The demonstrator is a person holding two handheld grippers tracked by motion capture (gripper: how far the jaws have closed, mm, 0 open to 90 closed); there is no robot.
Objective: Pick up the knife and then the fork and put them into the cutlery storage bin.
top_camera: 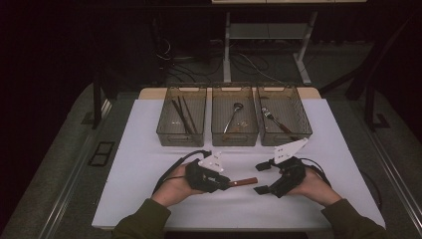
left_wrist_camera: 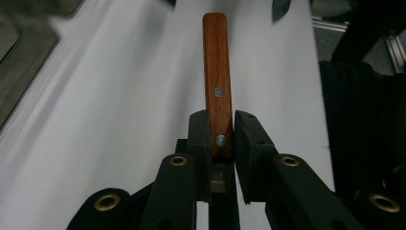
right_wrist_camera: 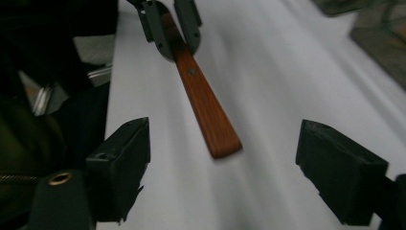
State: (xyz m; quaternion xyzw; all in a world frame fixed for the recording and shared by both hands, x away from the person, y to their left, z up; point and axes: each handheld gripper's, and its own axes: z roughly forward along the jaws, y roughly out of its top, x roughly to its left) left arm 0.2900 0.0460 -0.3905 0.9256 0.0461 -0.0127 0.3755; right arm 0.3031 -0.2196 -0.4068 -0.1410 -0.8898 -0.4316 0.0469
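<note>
A utensil with a brown wooden handle point(top_camera: 245, 182) and two rivets is clamped in my left gripper point(top_camera: 226, 181), which is shut on the handle's near end. The free end points right, toward my right gripper point(top_camera: 260, 178). In the left gripper view the handle point(left_wrist_camera: 218, 72) runs straight out from between the pads of my left gripper point(left_wrist_camera: 221, 134); its metal part is hidden behind the jaws. In the right gripper view my right gripper point(right_wrist_camera: 230, 158) stands open, jaws wide on either side of the handle's tip point(right_wrist_camera: 206, 110) without touching it. The left gripper point(right_wrist_camera: 170, 26) grips the far end.
Three mesh baskets stand in a row at the back of the white mat point(top_camera: 149, 164): the left one point(top_camera: 180, 138) holds chopsticks point(top_camera: 181, 114), the middle one point(top_camera: 234, 138) a spoon point(top_camera: 234, 115), the right one point(top_camera: 286, 139) a fork point(top_camera: 273, 119).
</note>
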